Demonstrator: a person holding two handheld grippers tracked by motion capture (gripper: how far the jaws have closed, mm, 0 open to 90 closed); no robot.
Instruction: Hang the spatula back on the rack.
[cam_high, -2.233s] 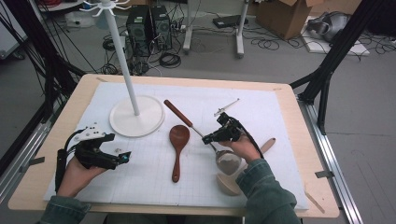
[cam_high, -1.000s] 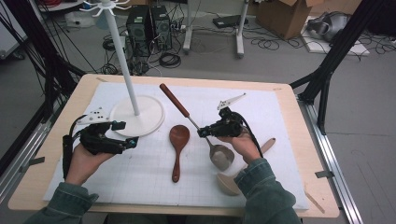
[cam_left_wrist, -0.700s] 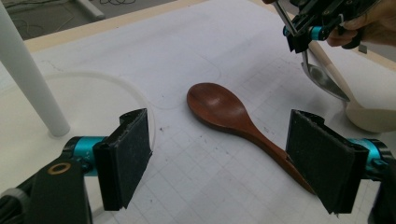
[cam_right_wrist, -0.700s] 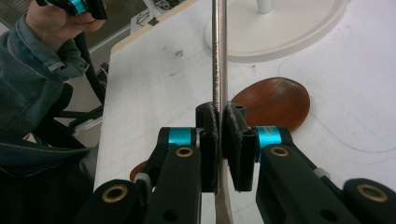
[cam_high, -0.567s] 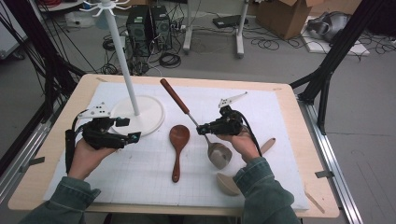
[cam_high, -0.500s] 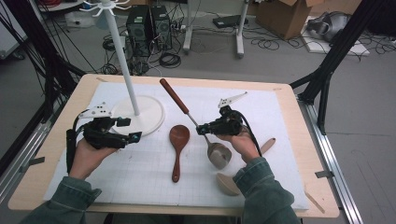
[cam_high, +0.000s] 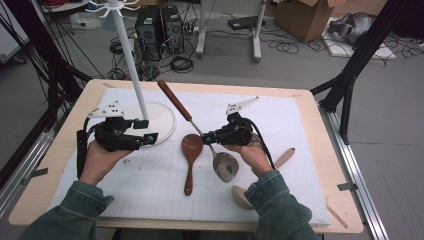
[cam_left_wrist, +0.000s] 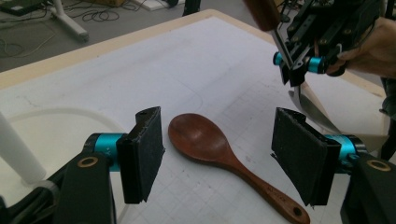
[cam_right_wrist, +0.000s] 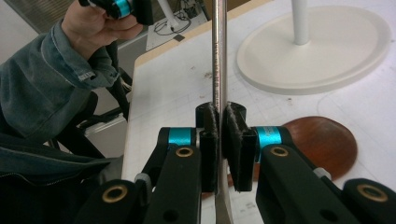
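The high view looks forward and down from above the person's near side, taking in the whole pale wooden table (cam_high: 320, 112) and the floor beyond. The left gripper view sits low and close, facing right across the dark wooden spoon (cam_left_wrist: 219, 154). The right gripper view, equally close, faces left toward the round white stand base (cam_right_wrist: 322, 49). All three share that spoon.

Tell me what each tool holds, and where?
Right tool: metal ladle, clamped on its steel shaft. Left tool: open, holding nothing.
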